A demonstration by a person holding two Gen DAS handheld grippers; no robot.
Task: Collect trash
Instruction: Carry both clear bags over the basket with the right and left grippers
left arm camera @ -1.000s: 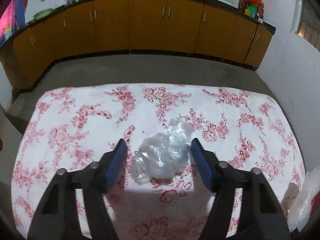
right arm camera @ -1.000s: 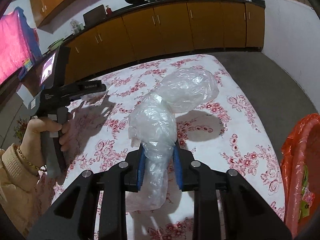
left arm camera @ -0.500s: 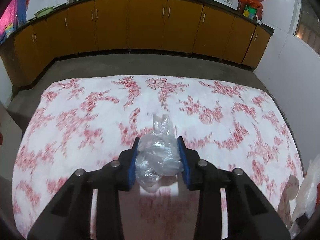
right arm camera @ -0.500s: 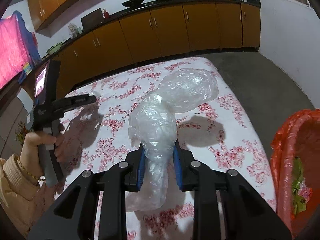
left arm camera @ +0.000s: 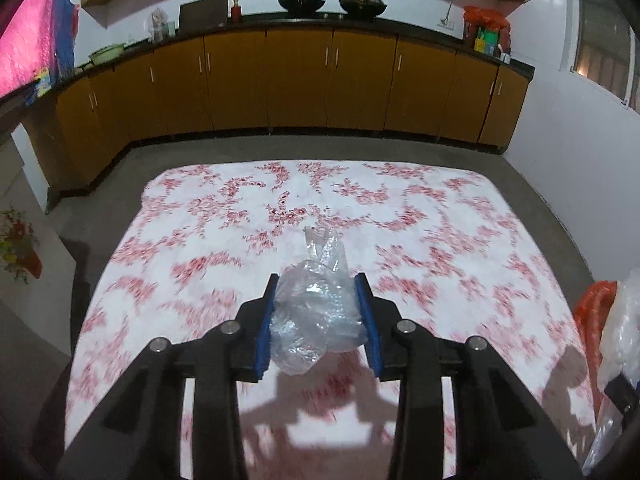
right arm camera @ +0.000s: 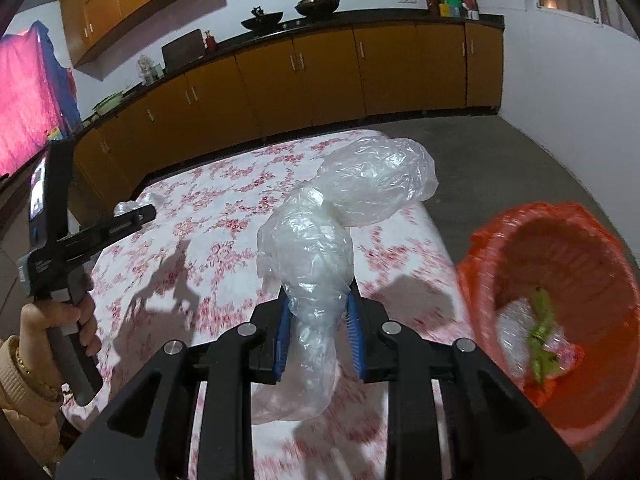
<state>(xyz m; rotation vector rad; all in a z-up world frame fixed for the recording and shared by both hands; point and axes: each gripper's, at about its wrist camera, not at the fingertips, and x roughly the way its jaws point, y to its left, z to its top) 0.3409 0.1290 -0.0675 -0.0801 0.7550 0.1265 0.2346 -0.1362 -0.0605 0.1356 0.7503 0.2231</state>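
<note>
The left gripper (left arm camera: 318, 322) clenches a crumpled clear wad (left arm camera: 316, 316) above the floral tablecloth (left arm camera: 440, 224). The right gripper (right arm camera: 318, 332) grips a long clear bag (right arm camera: 320, 240) beside the orange bin (right arm camera: 592, 248), with cabinets (left arm camera: 296, 80) beyond.

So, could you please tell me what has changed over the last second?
The left gripper closed its jaws on the small crumpled clear plastic bag and lifted it off the floral red-and-white tablecloth. The right gripper swung toward the orange plastic-lined bin, now in fuller view. Unchanged: the right gripper's grip on the long clear plastic bag.
</note>
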